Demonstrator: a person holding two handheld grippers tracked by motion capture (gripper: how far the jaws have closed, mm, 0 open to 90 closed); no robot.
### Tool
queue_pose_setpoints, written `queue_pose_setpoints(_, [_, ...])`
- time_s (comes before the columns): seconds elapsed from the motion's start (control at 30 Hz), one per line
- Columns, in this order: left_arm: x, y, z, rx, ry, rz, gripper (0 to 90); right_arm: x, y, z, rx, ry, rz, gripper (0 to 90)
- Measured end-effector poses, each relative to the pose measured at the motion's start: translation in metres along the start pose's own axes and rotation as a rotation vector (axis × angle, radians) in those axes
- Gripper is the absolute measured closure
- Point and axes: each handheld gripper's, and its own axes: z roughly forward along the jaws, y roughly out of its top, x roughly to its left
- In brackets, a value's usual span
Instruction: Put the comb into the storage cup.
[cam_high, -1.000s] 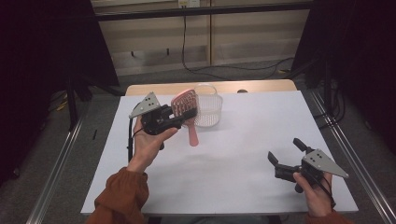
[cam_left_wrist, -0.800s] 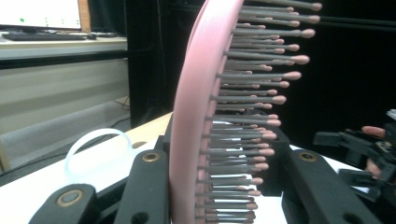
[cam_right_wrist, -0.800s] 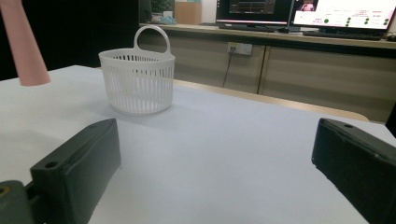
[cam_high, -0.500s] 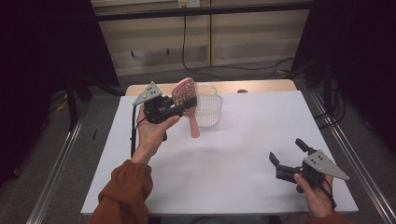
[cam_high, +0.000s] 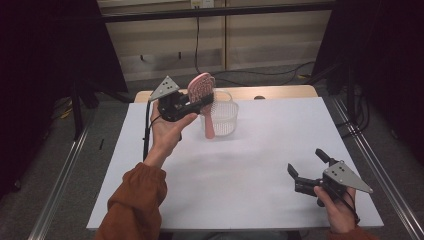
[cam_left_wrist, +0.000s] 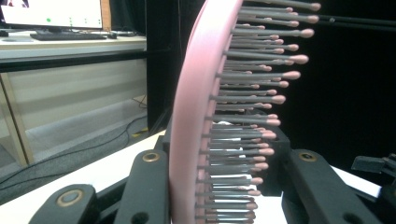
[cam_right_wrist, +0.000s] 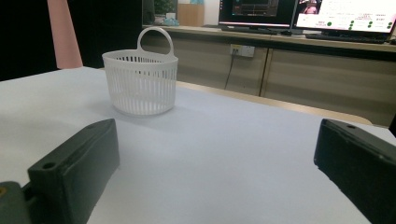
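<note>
The left gripper (cam_high: 197, 102) is raised above the far left part of the table (cam_high: 250, 165), its jaws clamped on a pink hairbrush (cam_high: 202, 97). In the left gripper view the two black jaws press against the brush head (cam_left_wrist: 196, 116) from either side, one on its smooth back and one on the bristle side. The brush stands close to upright: its long axis runs roughly vertical, head at the top, handle (cam_high: 209, 125) hanging down below the jaws toward the table surface. The bristles (cam_left_wrist: 261, 98) point sideways, away from the curved back. In the high view the bristle face appears turned toward the person, though the picture is too small to be certain.

The brush sits just in front of a white slotted basket (cam_high: 222, 112), which stands on the table at its far edge; the handle overlaps the basket wall in the high view. Whether they touch cannot be told.

The right gripper (cam_high: 310, 167) rests low at the near right of the table, well apart from the brush, jaws spread wide with nothing between them. In the right gripper view it faces the basket (cam_right_wrist: 140, 84) across bare table.
</note>
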Motion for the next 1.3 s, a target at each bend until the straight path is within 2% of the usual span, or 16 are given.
queue_pose_setpoints(0.27, [0.003, 0.007, 0.009, -0.024, 0.007, -0.001, 64.0, 0.0, 0.0, 0.0, 0.003, 0.004, 0.001, 0.0])
queue_pose_setpoints(0.37, [0.004, 0.012, 0.013, -0.023, 0.005, 0.011, 64.0, 0.001, 0.0, 0.0, 0.001, 0.007, -0.001, 0.0])
queue_pose_setpoints(0.5, [0.004, 0.017, 0.016, -0.04, 0.02, 0.018, 64.0, 0.001, 0.0, -0.001, -0.002, 0.006, 0.004, 0.0])
queue_pose_setpoints(1.03, [0.016, 0.028, 0.03, -0.05, 0.059, 0.024, 64.1, 0.002, 0.0, 0.0, -0.001, 0.014, -0.002, 0.0])
queue_pose_setpoints(1.1, [0.018, 0.03, 0.033, -0.053, 0.048, 0.043, 64.1, 0.002, 0.0, -0.001, 0.001, 0.012, -0.003, 0.0])
queue_pose_setpoints(1.13, [0.017, 0.031, 0.034, -0.052, 0.061, 0.048, 64.1, 0.002, 0.0, -0.001, 0.002, 0.012, -0.003, 0.0])
queue_pose_setpoints(1.3, [0.018, 0.035, 0.038, -0.057, 0.073, 0.058, 64.1, 0.002, 0.0, -0.001, 0.003, 0.014, -0.003, 0.0])
